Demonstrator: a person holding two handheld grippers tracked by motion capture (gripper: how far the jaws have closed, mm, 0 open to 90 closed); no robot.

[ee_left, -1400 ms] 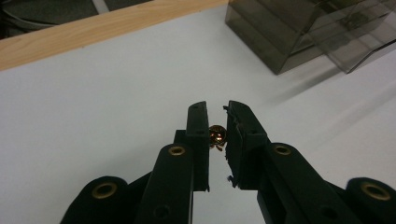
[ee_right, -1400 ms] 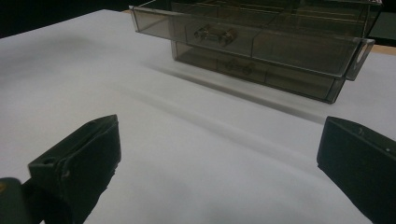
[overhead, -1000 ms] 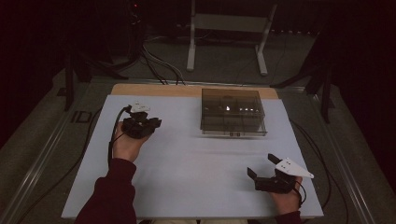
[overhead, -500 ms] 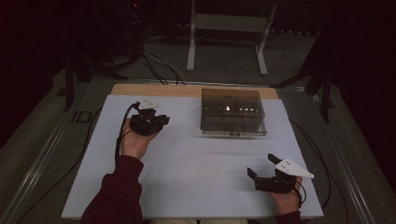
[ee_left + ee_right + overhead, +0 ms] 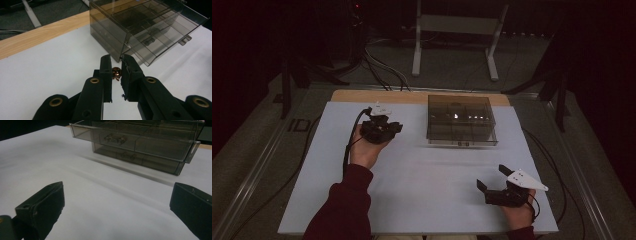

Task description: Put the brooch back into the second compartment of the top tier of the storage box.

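**Two grippers over white table, small copper piece pinched in left one**

Two black two-jaw grippers held above white-topped table (image 5: 422, 190) with pale wooden far edge (image 5: 37, 37). Left gripper (image 5: 384, 129) raised over far left part of table, just left of smoky transparent plastic organiser box (image 5: 461, 120) with divided compartments. Jaws nearly together, clamped on small shiny copper-coloured crumpled object (image 5: 116, 72), pinched between both pads. Object held above white surface, close to near left corner of box as seen along left gripper's jaws. Left hand (image 5: 364, 150) in dark red sleeve (image 5: 344, 205) wrapped around gripper body, black cable (image 5: 352, 135) looping down beside wrist.

Right gripper (image 5: 494, 181) low over near right part of table, well apart from box, jaws spread wide with nothing between them. Grey three-cornered plate (image 5: 524, 180) on top. Seen from right gripper, box front facing, shallow tray (image 5: 135, 138) slid partly out.
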